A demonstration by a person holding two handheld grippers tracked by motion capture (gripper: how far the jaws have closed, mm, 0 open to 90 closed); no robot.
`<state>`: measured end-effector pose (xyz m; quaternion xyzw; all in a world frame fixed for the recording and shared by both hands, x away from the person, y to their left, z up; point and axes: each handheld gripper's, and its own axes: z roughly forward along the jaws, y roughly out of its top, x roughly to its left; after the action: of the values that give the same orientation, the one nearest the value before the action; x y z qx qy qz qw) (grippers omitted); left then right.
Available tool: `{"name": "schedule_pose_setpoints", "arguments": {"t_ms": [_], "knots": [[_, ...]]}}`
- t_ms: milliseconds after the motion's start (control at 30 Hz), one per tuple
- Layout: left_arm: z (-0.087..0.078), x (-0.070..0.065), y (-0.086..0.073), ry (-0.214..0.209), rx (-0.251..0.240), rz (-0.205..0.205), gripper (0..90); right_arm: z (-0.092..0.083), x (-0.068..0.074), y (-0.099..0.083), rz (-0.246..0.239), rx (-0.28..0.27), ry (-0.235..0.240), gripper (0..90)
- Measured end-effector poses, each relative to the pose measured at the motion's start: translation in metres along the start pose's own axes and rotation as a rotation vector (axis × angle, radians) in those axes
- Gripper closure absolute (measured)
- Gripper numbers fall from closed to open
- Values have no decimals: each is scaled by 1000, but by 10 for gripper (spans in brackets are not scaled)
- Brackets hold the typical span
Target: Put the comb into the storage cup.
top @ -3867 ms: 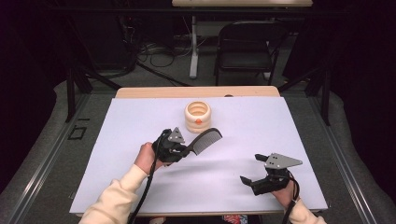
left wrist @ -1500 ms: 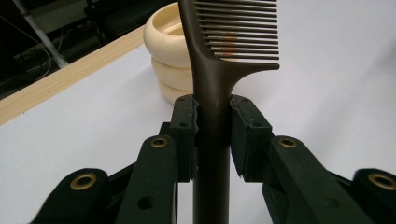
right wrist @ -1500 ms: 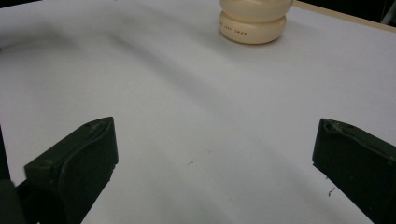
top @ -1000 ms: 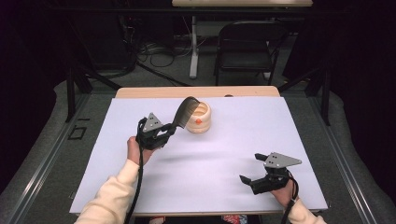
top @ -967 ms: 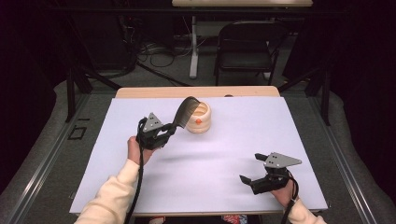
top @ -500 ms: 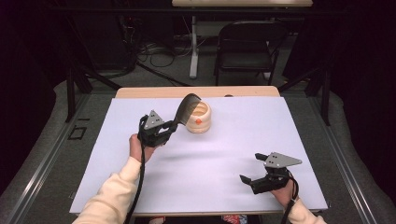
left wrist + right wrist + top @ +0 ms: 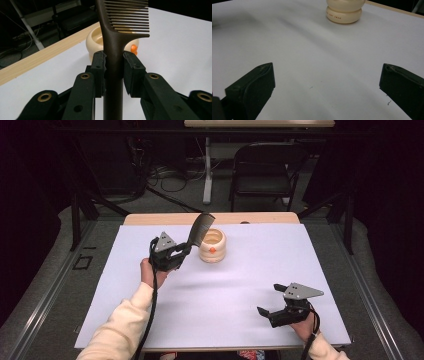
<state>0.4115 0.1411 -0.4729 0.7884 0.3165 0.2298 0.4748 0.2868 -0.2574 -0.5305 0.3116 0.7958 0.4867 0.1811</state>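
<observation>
The left gripper (image 7: pixel 181 254) squeezes the handle of a dark comb (image 7: pixel 198 228), held up just beside the cream pot (image 7: pixel 212 246), maybe over its rim. The right gripper (image 7: pixel 270 306) rests wide open, holding nothing.

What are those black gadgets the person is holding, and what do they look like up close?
Each is a handheld tool. The left tool and right tool have black bodies, a grey three-cornered plate on top and a black cable trailing back. Up close, the black jaws carry brass-ringed screw holes and blocky pads. The person wears cream sleeves.
</observation>
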Motion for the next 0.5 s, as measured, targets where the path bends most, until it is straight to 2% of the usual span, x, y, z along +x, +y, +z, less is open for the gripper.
{"name": "schedule_pose_setpoints", "arguments": {"t_ms": [500], "knots": [[10,2,16,8,-18,-1,727,0,0,0,2,3,6,0]]}}
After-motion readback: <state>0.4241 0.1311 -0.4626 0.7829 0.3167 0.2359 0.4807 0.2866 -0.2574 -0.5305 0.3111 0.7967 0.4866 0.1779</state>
